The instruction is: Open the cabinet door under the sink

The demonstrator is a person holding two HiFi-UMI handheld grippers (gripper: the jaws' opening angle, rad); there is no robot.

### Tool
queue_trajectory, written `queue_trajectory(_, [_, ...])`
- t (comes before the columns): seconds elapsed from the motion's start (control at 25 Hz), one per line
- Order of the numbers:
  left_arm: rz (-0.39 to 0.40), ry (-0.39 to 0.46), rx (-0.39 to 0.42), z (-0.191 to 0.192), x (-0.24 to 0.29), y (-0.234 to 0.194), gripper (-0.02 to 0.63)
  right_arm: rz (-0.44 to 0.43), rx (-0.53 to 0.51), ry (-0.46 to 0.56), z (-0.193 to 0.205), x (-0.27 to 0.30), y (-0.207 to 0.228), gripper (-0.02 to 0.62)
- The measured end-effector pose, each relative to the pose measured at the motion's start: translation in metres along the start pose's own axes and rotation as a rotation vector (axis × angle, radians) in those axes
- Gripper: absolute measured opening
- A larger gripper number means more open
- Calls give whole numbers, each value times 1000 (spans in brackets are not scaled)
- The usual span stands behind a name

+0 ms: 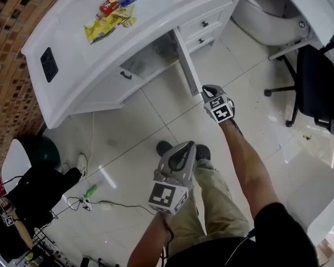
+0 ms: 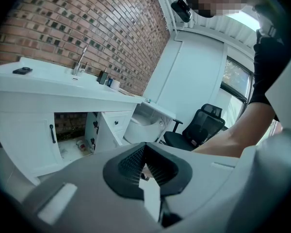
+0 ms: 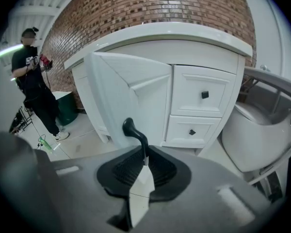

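The white sink cabinet (image 1: 89,65) stands with its right door (image 1: 186,60) swung out toward me, and the dark inside (image 1: 150,57) shows. My right gripper (image 1: 204,89) is at the door's outer edge. In the right gripper view the door's black handle (image 3: 133,130) runs down into the narrow gap of my right gripper (image 3: 144,163), and the pads pinch it. My left gripper (image 1: 182,151) hangs lower, above my legs and away from the cabinet. Its jaws stand together with nothing between them (image 2: 144,168). The left door (image 2: 26,135) with its black handle (image 2: 52,134) stays closed.
Two drawers (image 3: 203,96) sit right of the open door. A white bowl-shaped fixture (image 1: 267,21) and a black office chair (image 1: 317,88) stand to the right. Snack packets (image 1: 108,18) and a phone (image 1: 48,64) lie on the counter. A person (image 1: 28,196) stands at lower left near floor cables (image 1: 100,204).
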State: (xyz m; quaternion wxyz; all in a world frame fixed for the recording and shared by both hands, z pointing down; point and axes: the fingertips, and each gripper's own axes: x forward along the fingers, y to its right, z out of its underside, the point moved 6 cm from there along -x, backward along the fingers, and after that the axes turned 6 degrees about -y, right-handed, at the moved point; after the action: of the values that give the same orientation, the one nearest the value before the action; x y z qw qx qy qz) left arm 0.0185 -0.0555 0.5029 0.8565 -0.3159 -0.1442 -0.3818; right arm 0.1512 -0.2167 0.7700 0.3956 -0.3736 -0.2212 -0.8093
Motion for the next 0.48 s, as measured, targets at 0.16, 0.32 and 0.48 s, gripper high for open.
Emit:
queue_trajectory(0.16, [5, -10, 12, -5, 8, 6, 17, -12, -19, 8, 4, -3, 15, 15])
queue_trajectory(0.32, [-1, -20, 18, -6, 12, 7, 17, -43, -48, 13, 8, -6, 34, 15])
queue_trajectory(0.48, [-9, -30, 17, -6, 16, 11, 17, -82, -91, -25, 9, -10, 60, 15])
